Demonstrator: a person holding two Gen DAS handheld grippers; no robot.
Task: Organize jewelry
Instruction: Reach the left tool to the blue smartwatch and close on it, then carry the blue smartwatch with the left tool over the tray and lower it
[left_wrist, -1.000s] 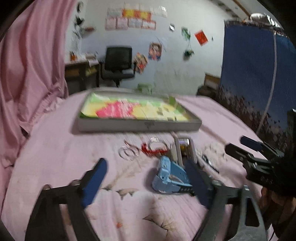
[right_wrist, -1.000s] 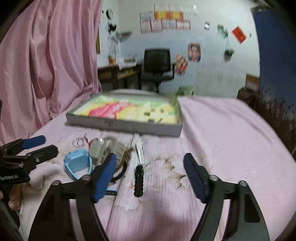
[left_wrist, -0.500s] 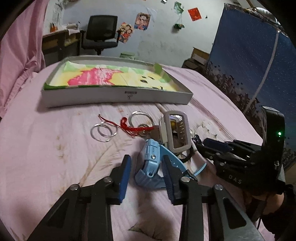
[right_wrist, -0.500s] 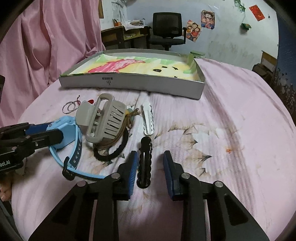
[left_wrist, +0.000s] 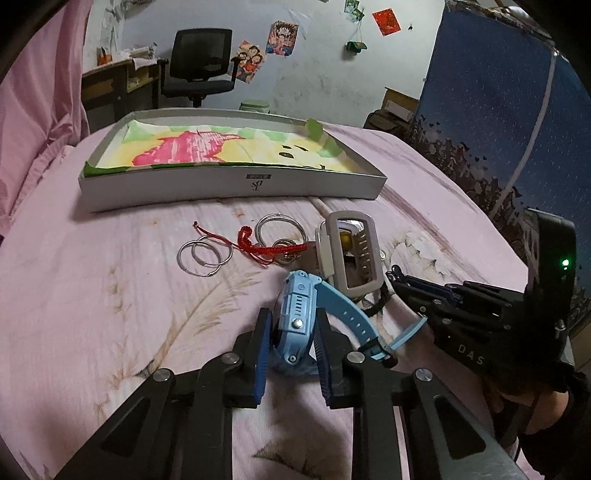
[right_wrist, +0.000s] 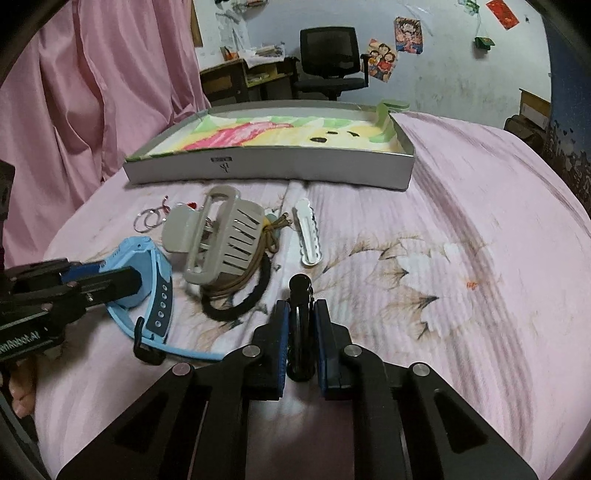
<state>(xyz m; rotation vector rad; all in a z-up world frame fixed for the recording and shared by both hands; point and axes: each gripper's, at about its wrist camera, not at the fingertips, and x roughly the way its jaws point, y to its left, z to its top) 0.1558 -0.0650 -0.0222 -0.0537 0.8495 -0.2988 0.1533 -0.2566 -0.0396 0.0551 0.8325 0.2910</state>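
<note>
The blue smartwatch (left_wrist: 295, 314) is clamped by its case between the pads of the left gripper (left_wrist: 291, 354), and a black hair clip (right_wrist: 301, 325) is pinched lengthwise in the right gripper (right_wrist: 301, 339), so that both can presumably be carried to the shallow lined box (left_wrist: 236, 181) beyond. Both tools are held low and near level over the pink bedsheet (right_wrist: 461, 258); whether either item is lifted clear of it cannot be told.

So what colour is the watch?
Light blue watch, seen best in the left wrist view, pinched by the left gripper.

Light-blue watch (left_wrist: 295, 314), black hair clip (right_wrist: 301, 332), pink flower-printed bedsheet (right_wrist: 461, 258).
</note>
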